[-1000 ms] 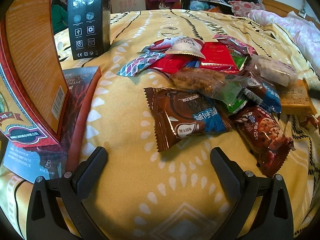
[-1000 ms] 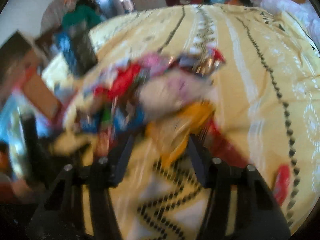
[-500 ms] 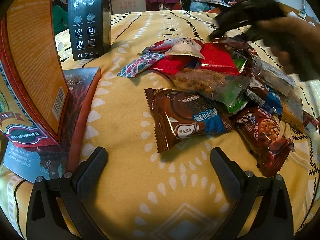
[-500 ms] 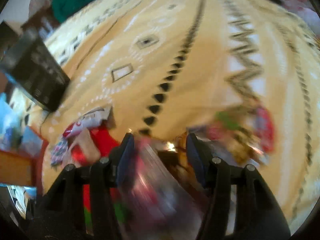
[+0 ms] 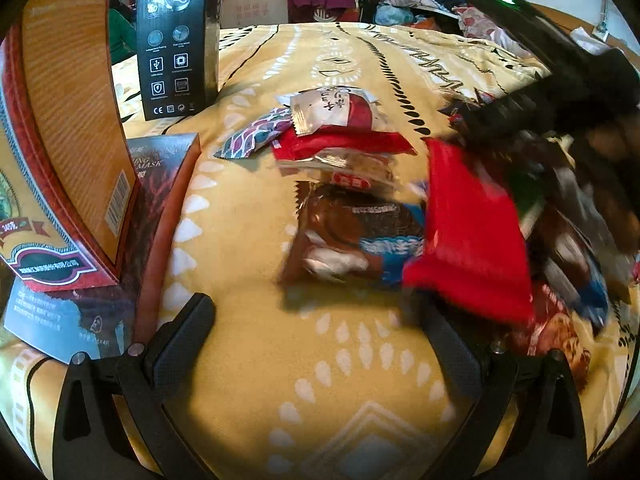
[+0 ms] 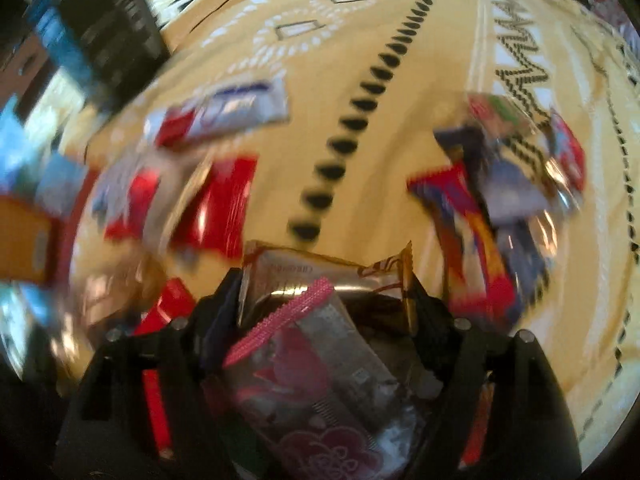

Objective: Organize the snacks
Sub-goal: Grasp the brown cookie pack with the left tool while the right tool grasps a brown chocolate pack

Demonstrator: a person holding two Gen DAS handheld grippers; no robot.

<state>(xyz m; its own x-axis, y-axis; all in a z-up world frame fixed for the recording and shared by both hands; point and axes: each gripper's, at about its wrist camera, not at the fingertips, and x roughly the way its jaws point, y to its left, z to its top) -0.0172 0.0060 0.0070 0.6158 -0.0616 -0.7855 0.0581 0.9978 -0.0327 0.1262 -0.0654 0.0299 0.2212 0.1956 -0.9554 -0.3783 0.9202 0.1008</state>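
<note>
A: Yellow patterned bedspread, strewn with snack packets. Left gripper wide open, empty, hovering near a brown packet at centre.

B: Right gripper?

A: Jaws opening over the pile at right; gold packet and pink-edged packet between them. Hold unclear.

B: Step?

A: Probably gathering. Next: closing squarely on one packet.

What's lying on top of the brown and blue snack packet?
A red packet overlaps the brown and blue snack packet's right end; a clear wrapper with a red label covers its far edge. Anything underneath is hidden.
</note>
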